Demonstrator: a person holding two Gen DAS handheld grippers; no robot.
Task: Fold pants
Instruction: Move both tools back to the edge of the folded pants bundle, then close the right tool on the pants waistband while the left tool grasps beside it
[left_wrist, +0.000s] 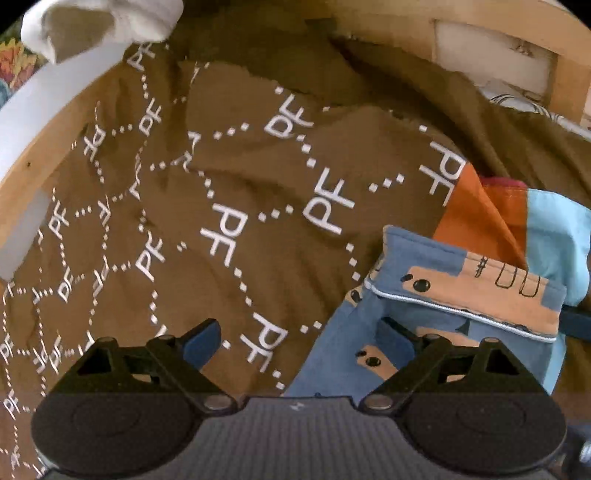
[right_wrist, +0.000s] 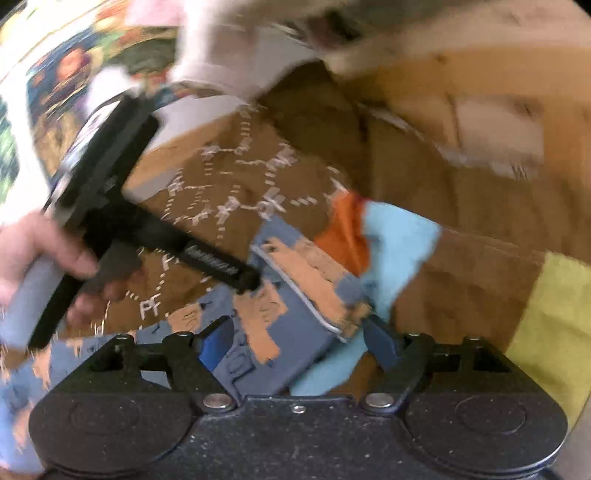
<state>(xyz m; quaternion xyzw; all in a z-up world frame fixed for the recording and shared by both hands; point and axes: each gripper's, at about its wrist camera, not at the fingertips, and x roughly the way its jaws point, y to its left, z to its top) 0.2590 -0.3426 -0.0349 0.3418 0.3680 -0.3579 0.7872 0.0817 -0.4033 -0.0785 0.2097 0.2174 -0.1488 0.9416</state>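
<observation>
The pants (left_wrist: 436, 291) are small, blue with peach patches, an orange panel and a light blue part. They lie bunched on a brown blanket (left_wrist: 240, 206) printed with white "PF" letters. My left gripper (left_wrist: 299, 343) is open; its right finger (left_wrist: 397, 345) rests on the blue fabric, its left finger over the blanket. In the right wrist view the pants (right_wrist: 295, 295) lie between the fingers of my open right gripper (right_wrist: 299, 347). The left gripper's black body (right_wrist: 155, 236) and the hand holding it show at the left.
A wooden frame (left_wrist: 480, 22) borders the blanket at the back. A white rail (left_wrist: 48, 107) and a white cloth (left_wrist: 92, 26) are at the upper left. A yellow cloth (right_wrist: 554, 325) lies at the right. The right wrist view is motion-blurred.
</observation>
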